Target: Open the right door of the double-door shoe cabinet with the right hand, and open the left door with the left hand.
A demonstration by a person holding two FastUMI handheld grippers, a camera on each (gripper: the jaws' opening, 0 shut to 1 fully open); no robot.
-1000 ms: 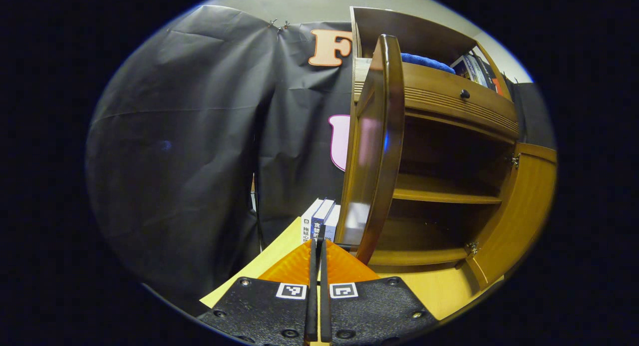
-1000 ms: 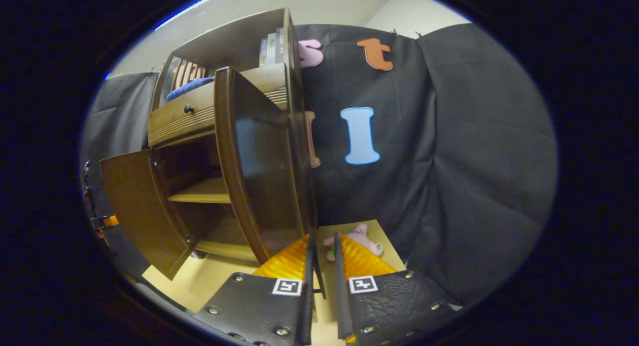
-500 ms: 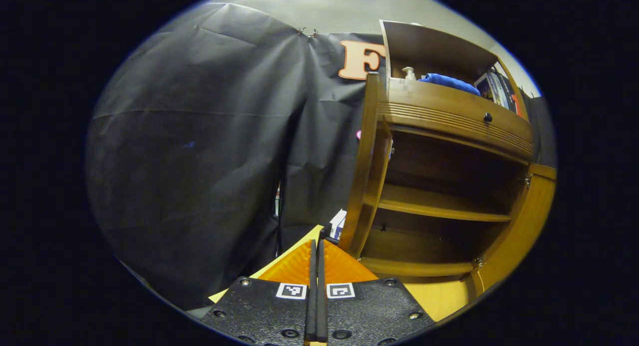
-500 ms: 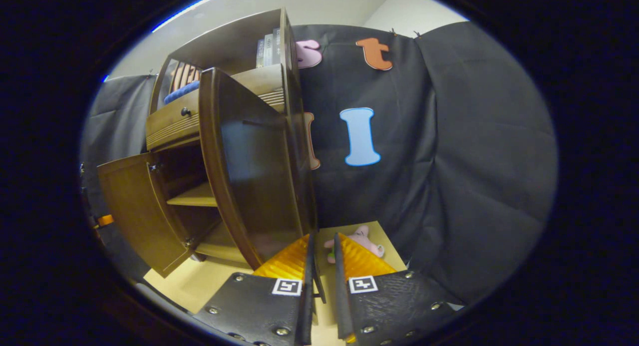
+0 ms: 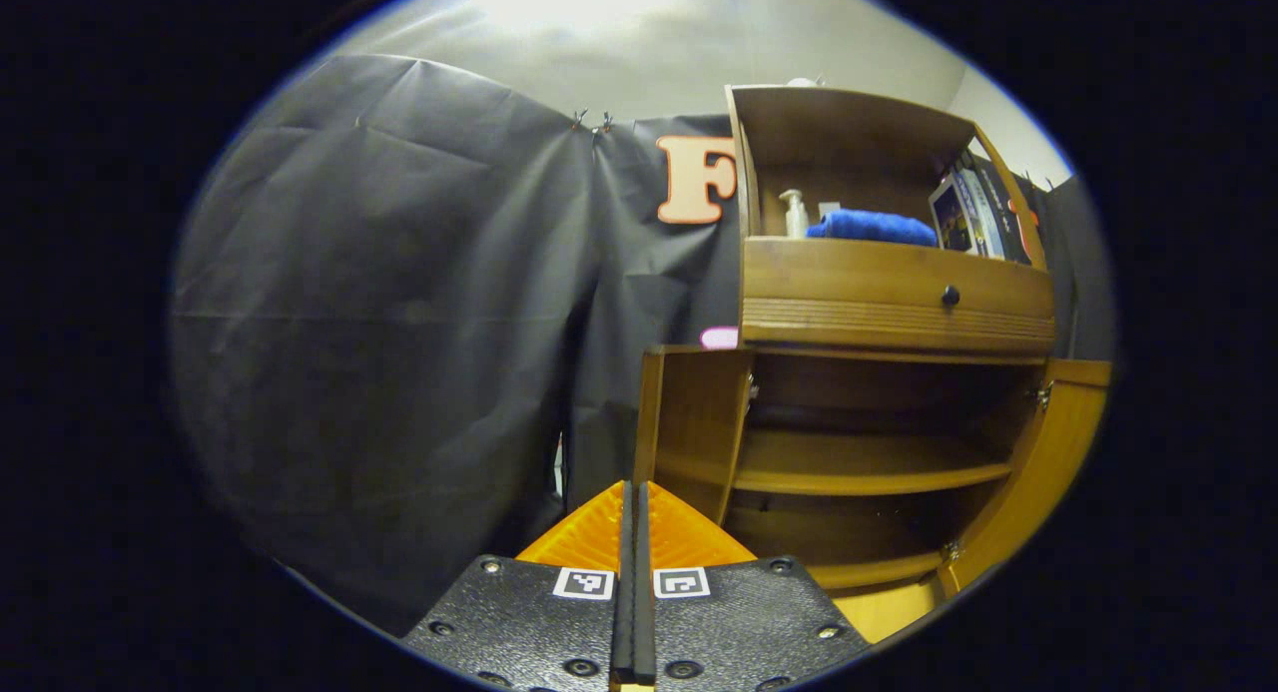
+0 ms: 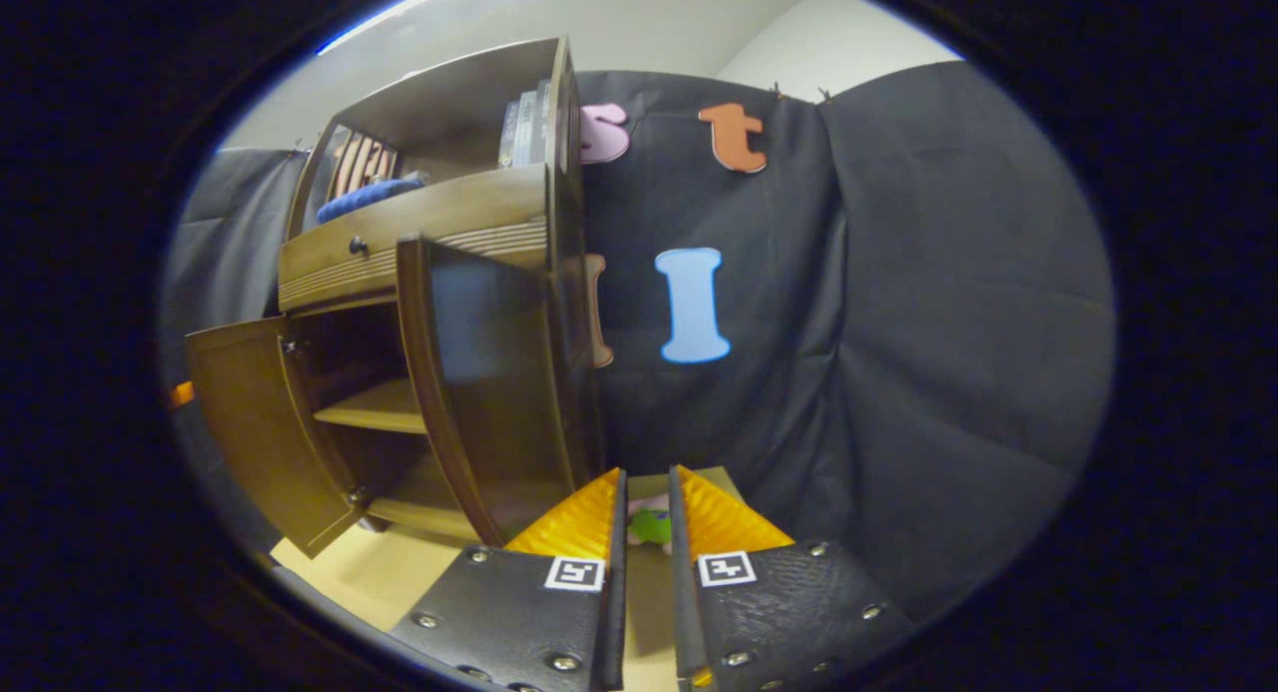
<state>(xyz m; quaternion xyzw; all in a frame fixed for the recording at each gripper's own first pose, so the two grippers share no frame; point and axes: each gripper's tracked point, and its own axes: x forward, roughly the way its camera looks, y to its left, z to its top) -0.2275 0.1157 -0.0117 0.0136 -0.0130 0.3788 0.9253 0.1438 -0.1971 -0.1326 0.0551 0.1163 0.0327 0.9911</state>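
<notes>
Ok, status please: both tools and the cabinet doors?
Left tool shut, empty. Right tool slightly open, empty. Both brown wooden cabinet doors open. Nothing in the way.

The shoe cabinet is honey-brown wood with a small black knob. A blue towel lies on its upper shelf. The surface is pale yellow.

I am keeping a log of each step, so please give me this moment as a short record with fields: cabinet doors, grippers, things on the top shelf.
left door: open
right door: open
left gripper: shut, holds nothing
right gripper: slightly open, holds nothing
top shelf: blue towel, pump bottle, books
</notes>
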